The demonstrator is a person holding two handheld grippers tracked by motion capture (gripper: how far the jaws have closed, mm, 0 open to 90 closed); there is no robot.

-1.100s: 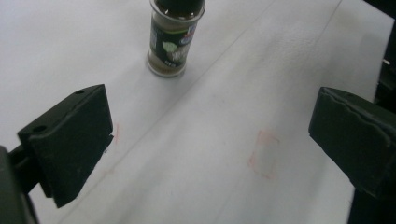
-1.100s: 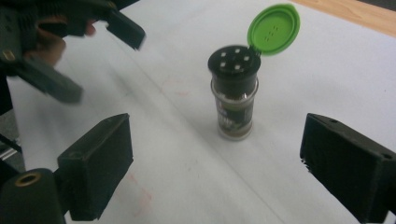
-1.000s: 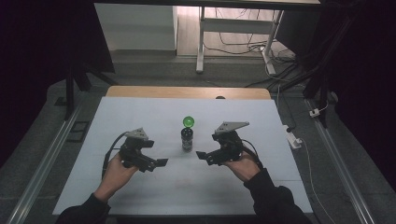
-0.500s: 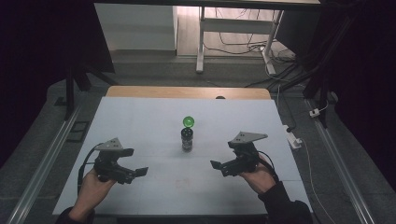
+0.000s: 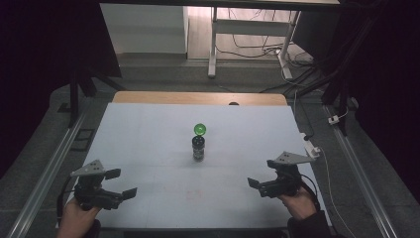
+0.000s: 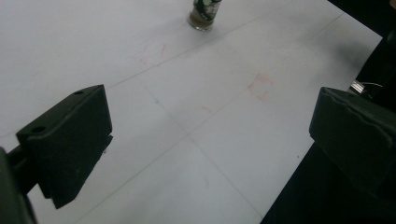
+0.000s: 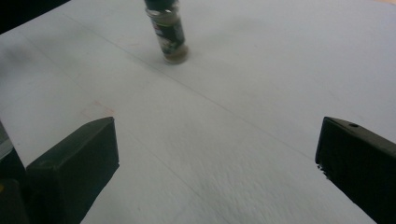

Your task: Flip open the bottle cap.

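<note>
While jar (image 5: 198,148) stands upright, contents unclear | left gripper (image 5: 120,184) wide | right gripper (image 5: 255,186) wide

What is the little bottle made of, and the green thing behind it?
The bottle looks like clear glass or plastic: its brownish contents show through, under a dark printed label. The green cap seems glossy plastic, with a bright shine, though it is too small to be sure.

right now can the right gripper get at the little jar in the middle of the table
Probably yes. The right gripper is open, fingers spread wide, and the jar stands upright with bare table between them. The green cap lies behind the jar, out of the way.
</note>
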